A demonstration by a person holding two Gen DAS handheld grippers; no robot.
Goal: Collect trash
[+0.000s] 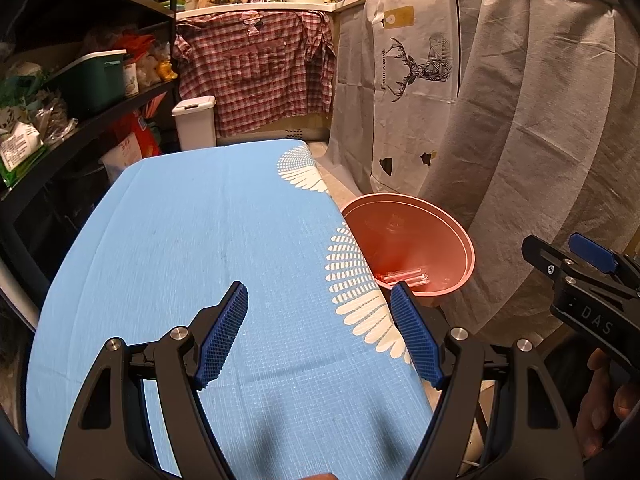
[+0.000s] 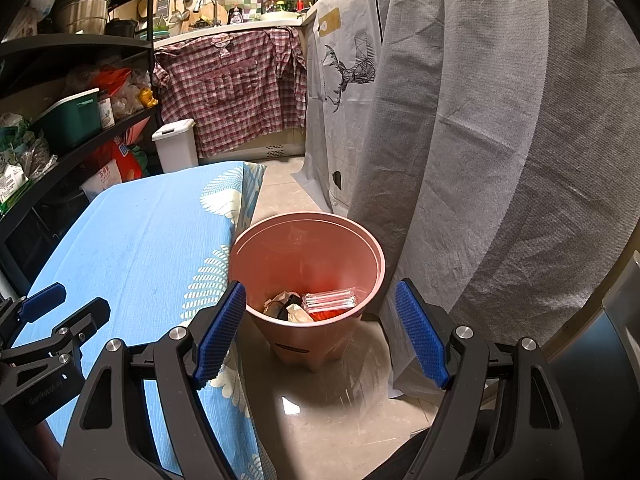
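Round smooth pink plastic bin (image 2: 308, 264)

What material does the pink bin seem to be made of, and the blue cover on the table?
The pink bin looks like moulded plastic with a matte finish: smooth, even walls, a thin rolled rim, small moulded feet. The blue cover looks like woven cloth, matte: a fine grid texture and soft fold lines show, with a white printed pattern near its edge.

Matt woven blue cloth (image 1: 208, 240) covers the tabletop; the pink bin (image 2: 320, 344) looks smooth plastic; the floor (image 2: 340, 408) tiles gleam glossy.
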